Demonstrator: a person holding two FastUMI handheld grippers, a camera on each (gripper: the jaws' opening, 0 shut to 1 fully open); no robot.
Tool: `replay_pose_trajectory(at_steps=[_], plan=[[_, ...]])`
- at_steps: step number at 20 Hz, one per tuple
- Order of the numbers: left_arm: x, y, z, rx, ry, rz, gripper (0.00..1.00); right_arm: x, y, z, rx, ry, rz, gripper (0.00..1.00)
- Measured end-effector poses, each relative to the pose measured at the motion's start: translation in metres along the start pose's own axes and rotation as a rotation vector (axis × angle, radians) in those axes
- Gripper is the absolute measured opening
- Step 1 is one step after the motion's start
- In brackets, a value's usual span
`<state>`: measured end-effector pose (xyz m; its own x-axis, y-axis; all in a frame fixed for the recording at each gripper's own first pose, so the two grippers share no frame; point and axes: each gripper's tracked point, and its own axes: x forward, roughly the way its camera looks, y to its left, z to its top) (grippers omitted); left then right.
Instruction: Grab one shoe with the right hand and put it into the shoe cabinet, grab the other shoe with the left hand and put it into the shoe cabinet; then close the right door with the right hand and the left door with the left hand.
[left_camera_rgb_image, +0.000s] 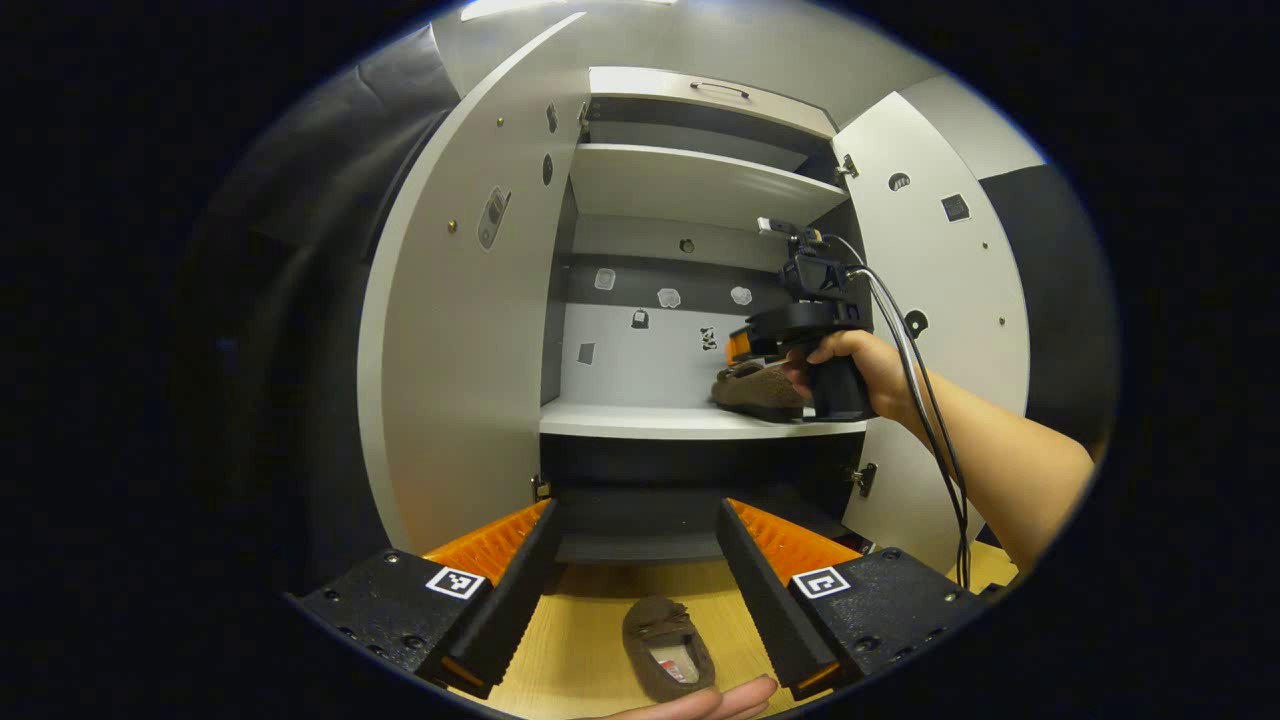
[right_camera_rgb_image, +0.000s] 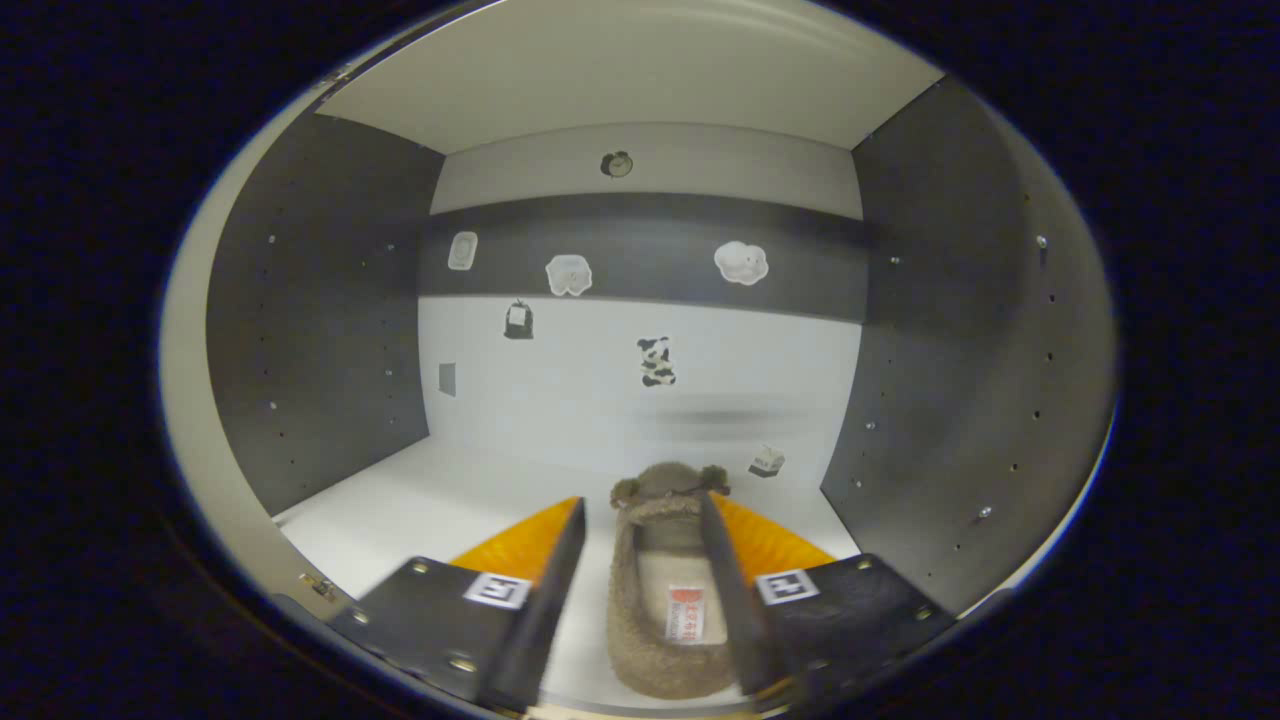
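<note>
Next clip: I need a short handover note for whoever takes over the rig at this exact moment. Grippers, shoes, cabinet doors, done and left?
Right gripper: inside the cabinet, jaws open, one finger inside the first shoe, which rests on the middle shelf.
Left gripper: open, empty, above the second shoe on the wooden floor.
Left door and right door are both open.
Done: first shoe on the shelf.
Left: withdraw right, place the second shoe, close both doors.

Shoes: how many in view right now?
2. One shoe is on the cabinet shelf, between the right gripper's open fingers. The other shoe lies on the floor before the cabinet, below the left gripper.
</note>
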<state>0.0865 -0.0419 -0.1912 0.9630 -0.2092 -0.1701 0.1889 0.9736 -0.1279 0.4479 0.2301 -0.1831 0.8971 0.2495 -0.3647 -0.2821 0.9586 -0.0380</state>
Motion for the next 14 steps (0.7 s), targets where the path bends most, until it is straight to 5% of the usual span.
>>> replay_pose_trajectory(at_steps=[1, 2, 8, 14], plan=[[0.002, -0.003, -0.003, -0.009, 0.009, -0.012, 0.96, -0.007, 0.003, 0.003, 0.005, -0.015, 0.006, 0.88], [0.003, -0.004, -0.009, -0.013, 0.021, -0.019, 0.96, -0.016, 0.006, 0.007, 0.002, -0.031, 0.010, 0.94], [0.012, -0.008, -0.054, 0.003, 0.118, -0.027, 0.96, -0.093, -0.001, 0.033, -0.007, -0.190, -0.037, 0.98], [0.014, -0.010, -0.120, -0.031, 0.273, -0.019, 0.96, -0.183, -0.017, 0.016, 0.073, -0.261, -0.066, 0.96]])
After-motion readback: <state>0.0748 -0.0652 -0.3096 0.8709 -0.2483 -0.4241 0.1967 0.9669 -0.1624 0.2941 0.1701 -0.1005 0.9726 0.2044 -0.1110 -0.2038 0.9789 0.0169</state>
